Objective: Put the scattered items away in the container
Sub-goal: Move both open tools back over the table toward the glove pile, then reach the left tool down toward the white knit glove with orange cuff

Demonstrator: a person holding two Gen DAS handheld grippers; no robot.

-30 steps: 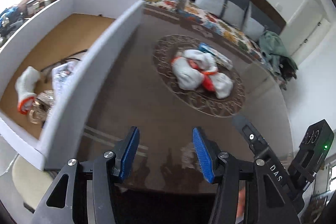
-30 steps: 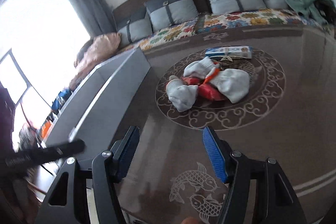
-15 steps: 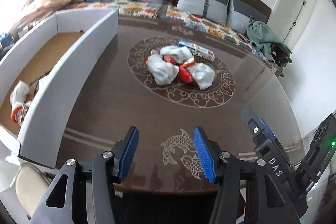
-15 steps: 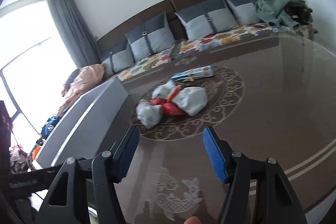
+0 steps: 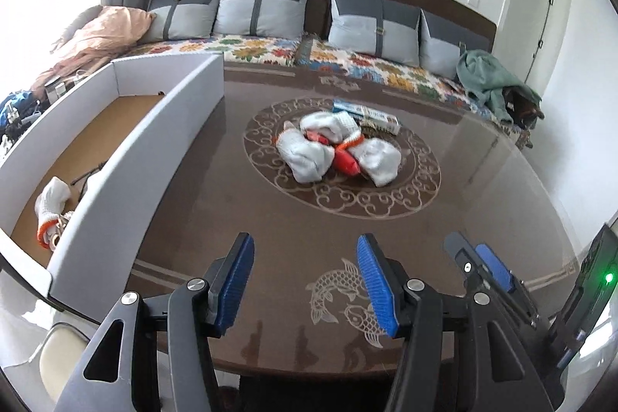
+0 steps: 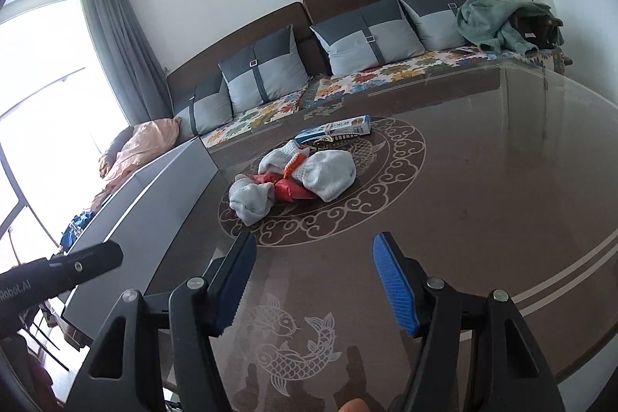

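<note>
A heap of white work gloves with orange cuffs (image 5: 336, 149) lies at the middle of the brown table, with a red packet (image 5: 345, 161) among them and a blue-and-white box (image 5: 367, 114) behind. The heap also shows in the right wrist view (image 6: 305, 174), with the box (image 6: 334, 132) behind it. A white cardboard box (image 5: 154, 141) with a brown floor stands at the left; one glove (image 5: 52, 203) lies inside. My left gripper (image 5: 305, 280) is open and empty, near the table's front edge. My right gripper (image 6: 314, 280) is open and empty, also far short of the heap.
A sofa with grey cushions (image 5: 262, 10) and a floral cover runs behind the table. A green cloth (image 5: 490, 80) lies at its right end, a pink one (image 5: 100, 33) at its left. The right gripper shows at the lower right of the left wrist view (image 5: 490, 273).
Both grippers have pulled back and tilted up from the table. The heap now looks smaller and farther away. Both stayed open and empty.
</note>
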